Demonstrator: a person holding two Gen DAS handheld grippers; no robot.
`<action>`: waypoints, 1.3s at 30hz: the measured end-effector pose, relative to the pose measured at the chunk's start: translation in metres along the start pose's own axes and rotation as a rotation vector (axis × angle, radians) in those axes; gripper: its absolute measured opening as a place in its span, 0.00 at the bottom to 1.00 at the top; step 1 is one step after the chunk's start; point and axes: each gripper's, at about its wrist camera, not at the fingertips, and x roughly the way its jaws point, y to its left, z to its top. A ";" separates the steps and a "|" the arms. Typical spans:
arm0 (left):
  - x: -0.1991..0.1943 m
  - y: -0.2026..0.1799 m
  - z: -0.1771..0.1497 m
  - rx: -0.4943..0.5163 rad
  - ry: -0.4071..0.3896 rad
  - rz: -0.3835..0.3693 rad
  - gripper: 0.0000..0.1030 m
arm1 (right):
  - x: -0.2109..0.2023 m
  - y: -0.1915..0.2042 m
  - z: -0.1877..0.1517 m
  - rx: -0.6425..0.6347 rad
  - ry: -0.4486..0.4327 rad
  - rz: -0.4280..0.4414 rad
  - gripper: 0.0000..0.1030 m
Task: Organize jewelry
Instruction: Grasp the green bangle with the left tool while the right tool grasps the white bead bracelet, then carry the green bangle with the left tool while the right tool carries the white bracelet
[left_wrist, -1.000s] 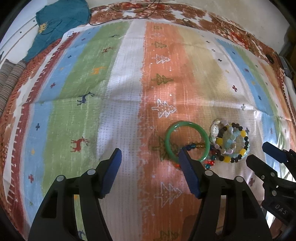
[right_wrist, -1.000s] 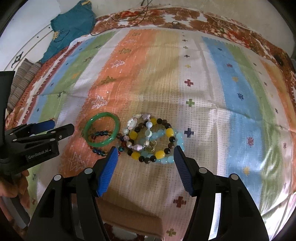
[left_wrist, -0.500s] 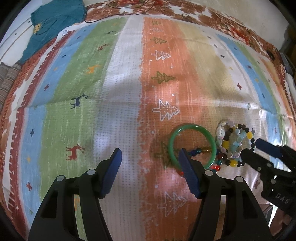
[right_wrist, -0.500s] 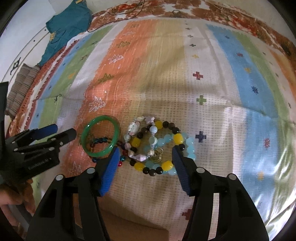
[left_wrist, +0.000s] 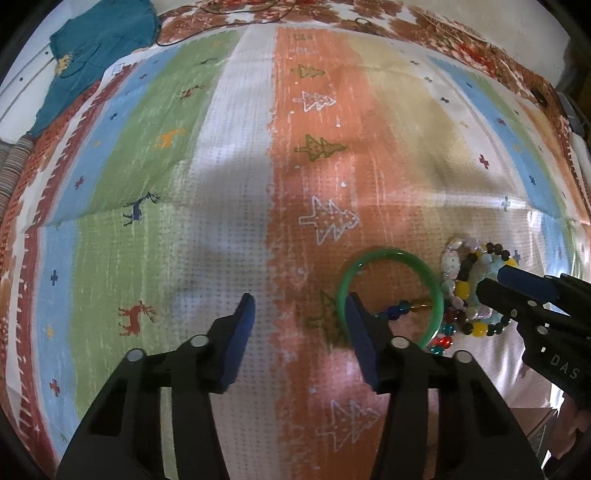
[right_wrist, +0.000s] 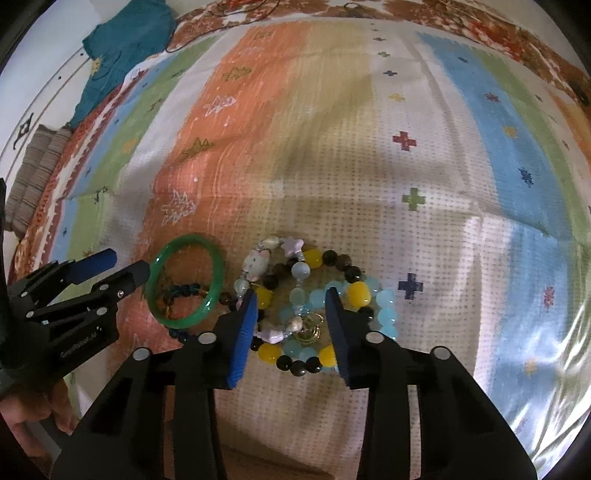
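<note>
We see both grippers closing: right gripper (right_wrist: 291, 295) straddles the multicoloured beaded bracelets (right_wrist: 314, 302), ungripped; left gripper (left_wrist: 299, 306) empty, glossy green bangle (left_wrist: 391, 291) at 3 o'clock.

This looks like a home bedroom: beyond the jaws spreads a striped woven cotton blanket (left_wrist: 236, 206) printed with trees, deer and crosses (creased like bedding). Far beyond the jaws, leftward, lie a crumpled teal garment (left_wrist: 96, 55) and a striped brown cushion (right_wrist: 35, 166).
</note>
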 end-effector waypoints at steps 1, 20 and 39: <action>0.001 0.000 0.000 -0.002 -0.001 -0.002 0.45 | 0.001 0.001 0.000 -0.004 0.000 -0.005 0.31; 0.015 -0.022 0.002 0.100 0.005 0.020 0.07 | 0.005 0.003 -0.004 -0.046 -0.006 -0.032 0.12; -0.031 -0.023 -0.007 0.102 -0.060 0.061 0.07 | -0.057 0.021 -0.017 -0.111 -0.136 -0.069 0.11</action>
